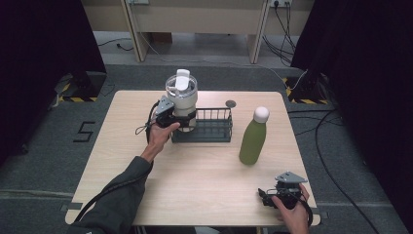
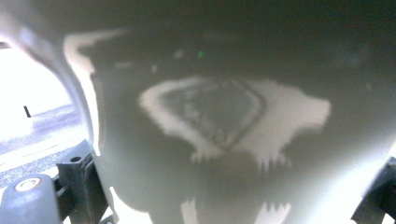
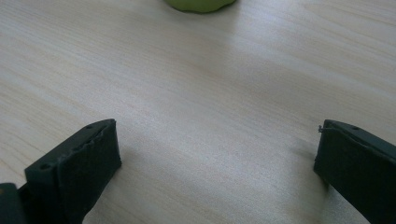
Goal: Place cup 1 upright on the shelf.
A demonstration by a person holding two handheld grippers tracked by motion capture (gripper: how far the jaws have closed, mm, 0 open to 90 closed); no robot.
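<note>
A cream tumbler [image 1: 181,97] with a clear lid and white flip tab stands upright at the left end of a black wire basket [image 1: 214,127]. My left gripper [image 1: 176,122] is shut on the tumbler's lower body. In the left gripper view the tumbler's wall [image 2: 233,140] is pressed close between the jaws, with a pale emblem on it. A green bottle [image 1: 253,139] with a white cap stands right of the basket. My right gripper [image 1: 267,196] rests open near the table's front right corner. Its jaws stand wide apart over bare wood, with the bottle's base [image 3: 198,4] far ahead.
The wooden table [image 1: 195,175] has a small round grey disc [image 1: 231,104] behind the basket. Cables run on the floor at the right. Dark curtains hang on both sides.
</note>
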